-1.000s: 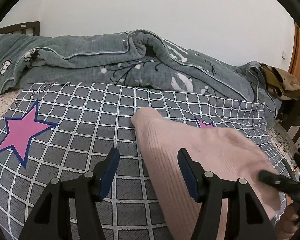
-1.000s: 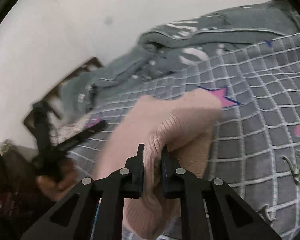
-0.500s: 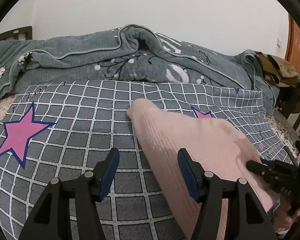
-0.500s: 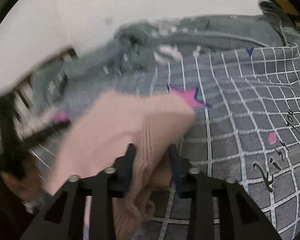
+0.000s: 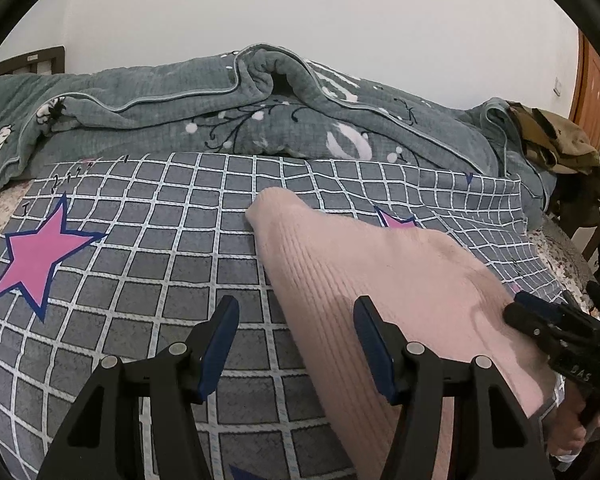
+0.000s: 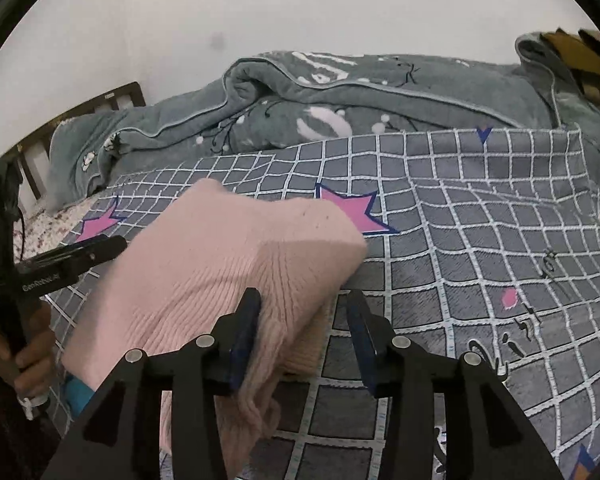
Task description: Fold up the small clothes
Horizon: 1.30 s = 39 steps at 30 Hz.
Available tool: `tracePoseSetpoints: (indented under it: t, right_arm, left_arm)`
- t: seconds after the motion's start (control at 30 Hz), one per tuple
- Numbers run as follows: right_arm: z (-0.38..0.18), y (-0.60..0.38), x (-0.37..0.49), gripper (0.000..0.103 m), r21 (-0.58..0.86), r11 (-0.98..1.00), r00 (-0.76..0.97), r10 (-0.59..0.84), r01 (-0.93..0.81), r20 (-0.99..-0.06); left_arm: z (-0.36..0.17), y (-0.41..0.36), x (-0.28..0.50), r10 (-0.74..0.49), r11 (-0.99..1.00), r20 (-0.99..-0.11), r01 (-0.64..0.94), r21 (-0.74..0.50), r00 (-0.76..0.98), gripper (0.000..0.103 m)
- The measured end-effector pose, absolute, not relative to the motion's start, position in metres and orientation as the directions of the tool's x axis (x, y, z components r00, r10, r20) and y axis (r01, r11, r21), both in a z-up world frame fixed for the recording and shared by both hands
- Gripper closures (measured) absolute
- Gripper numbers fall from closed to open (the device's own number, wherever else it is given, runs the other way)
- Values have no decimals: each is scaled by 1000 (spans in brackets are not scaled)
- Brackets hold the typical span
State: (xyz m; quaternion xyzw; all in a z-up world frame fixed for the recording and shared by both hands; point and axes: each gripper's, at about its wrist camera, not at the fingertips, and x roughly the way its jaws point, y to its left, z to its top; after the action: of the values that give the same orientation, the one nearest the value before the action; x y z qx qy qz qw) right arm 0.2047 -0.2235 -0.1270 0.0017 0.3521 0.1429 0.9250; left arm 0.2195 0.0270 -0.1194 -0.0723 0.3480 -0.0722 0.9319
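A pink ribbed knit garment (image 5: 380, 280) lies folded on the grey checked sheet (image 5: 148, 280). My left gripper (image 5: 298, 346) is open just above the garment's left edge, and nothing is pinched between its blue pads. In the right wrist view the same garment (image 6: 228, 264) spreads to the left. My right gripper (image 6: 304, 330) has its jaws opening. The garment's near fold lies loose between them against the left pad (image 6: 246, 332), and the right pad stands clear of it. The right gripper's finger (image 5: 548, 320) rests at the garment's right edge.
A rumpled grey-green quilt (image 5: 260, 120) is heaped along the back of the bed by the white wall. Pink stars (image 5: 40, 256) mark the sheet. A brown bundle (image 5: 556, 140) sits on a chair at the far right. A hand (image 6: 24, 352) holds the left gripper's handle.
The right gripper, shut on a raised fold of the pink garment a second ago, has opened and let it drop flat. Its view swung right. The left gripper stayed put.
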Motion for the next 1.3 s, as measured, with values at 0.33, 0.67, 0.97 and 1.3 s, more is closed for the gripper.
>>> tracePoseSetpoints:
  t: [0.33, 0.67, 0.97, 1.3]
  right_arm:
    - [-129, -222, 182, 60, 101, 965, 726, 249, -242, -640]
    - [-133, -224, 156, 58, 108, 975, 743, 217, -192, -633]
    - [-137, -234, 149, 58, 124, 983, 741, 183, -135, -646]
    - [-125, -244, 124, 58, 193, 976, 746, 201, -99, -635]
  left_arm:
    - [-117, 23, 196, -205, 976, -636, 110, -186, 744, 45]
    - [-119, 23, 174, -229, 970, -645, 115, -215, 729, 45]
    - [-125, 25, 160, -256, 962, -667, 113, -250, 700, 45]
    - [-116, 10, 134, -167, 986, -628, 117, -120, 760, 42]
